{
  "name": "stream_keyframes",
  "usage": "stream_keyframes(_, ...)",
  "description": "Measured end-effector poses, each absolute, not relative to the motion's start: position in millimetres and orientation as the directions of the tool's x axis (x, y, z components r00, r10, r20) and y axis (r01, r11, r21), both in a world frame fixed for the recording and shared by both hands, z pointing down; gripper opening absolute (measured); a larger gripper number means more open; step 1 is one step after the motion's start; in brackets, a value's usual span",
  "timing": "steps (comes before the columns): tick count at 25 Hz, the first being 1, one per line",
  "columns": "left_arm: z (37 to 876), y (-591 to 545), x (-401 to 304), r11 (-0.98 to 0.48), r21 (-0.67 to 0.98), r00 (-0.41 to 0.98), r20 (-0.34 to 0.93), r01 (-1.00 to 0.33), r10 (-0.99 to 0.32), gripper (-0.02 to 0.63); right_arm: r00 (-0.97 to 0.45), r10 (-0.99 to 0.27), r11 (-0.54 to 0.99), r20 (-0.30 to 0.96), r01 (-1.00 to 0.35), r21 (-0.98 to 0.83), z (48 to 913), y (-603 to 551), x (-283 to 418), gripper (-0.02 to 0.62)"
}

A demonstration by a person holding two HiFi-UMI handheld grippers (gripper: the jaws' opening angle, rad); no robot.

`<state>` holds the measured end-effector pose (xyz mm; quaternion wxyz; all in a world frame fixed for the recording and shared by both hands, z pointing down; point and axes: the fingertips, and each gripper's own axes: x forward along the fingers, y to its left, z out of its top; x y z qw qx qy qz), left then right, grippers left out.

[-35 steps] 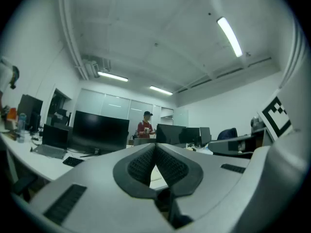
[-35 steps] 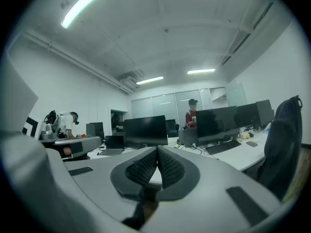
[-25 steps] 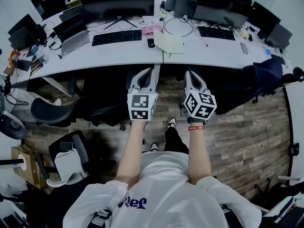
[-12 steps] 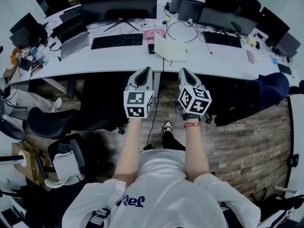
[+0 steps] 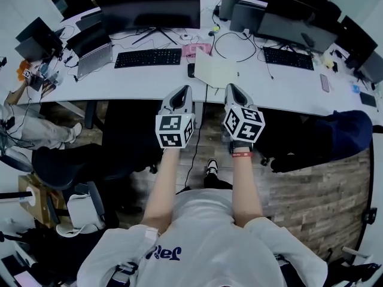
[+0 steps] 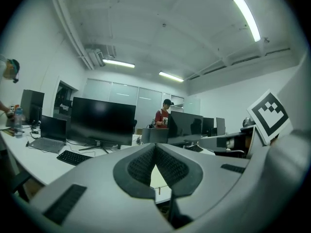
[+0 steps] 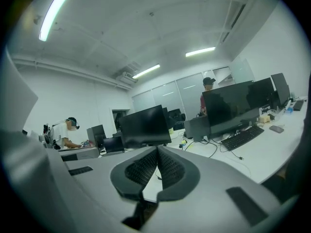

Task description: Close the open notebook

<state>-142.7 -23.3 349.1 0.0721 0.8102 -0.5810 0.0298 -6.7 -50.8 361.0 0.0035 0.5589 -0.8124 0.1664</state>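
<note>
notebook (image 5: pixel 216 74): lies flat on the white desk (image 5: pixel 137 84), near its front edge and just right of a dark mouse (image 5: pixel 190 70). it shows 1 broad, pale cream, matte face, roughly rectangular with soft corners. a spine or fold is too small to make out from the head view.

progress: as i judge it, none of the closing is done. the book lies spread and untouched, so reaching it, catching 1 cover and folding it over are all left.

left gripper (image 5: pixel 182 92) and right gripper (image 5: pixel 233 89): held side by side in front of the desk's edge, pointing toward the notebook and well apart from it. each has its 2 jaws pressed together with nothing between them. the ribbed black rubber pads (image 6: pixel 170 168) meet in a narrow v, set in smooth grey plastic shells. behind each sits a cube (image 5: pixel 174 130) faced with black-and-white square markers.

surroundings: a flat black keyboard (image 5: pixel 148 57) and a wide, glossy dark monitor (image 5: pixel 149 11) lie to the left of the notebook. a thin black cable (image 5: pixel 236 48) loops behind it, and a small pink item (image 5: pixel 192 49) sits nearby. the floor (image 5: pixel 311 190) is of grey-brown wood planks.
</note>
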Motion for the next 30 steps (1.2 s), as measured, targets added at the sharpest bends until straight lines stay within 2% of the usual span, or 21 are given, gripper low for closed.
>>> stream_keyframes(16,381.6,-112.9,-108.0,-0.24,0.087,0.252,0.182,-0.967,-0.95,0.018,-0.505,-0.839,0.438,0.201,-0.847,-0.301,378.6,-150.8,10.0,0.015)
stream_keyframes(30,445.3,-132.7,-136.1,-0.134,0.212,0.19,0.271,-0.968,-0.944,0.02,-0.574,-0.79,0.496,0.215,-0.805,-0.326,406.4,-178.0,-16.0,0.015)
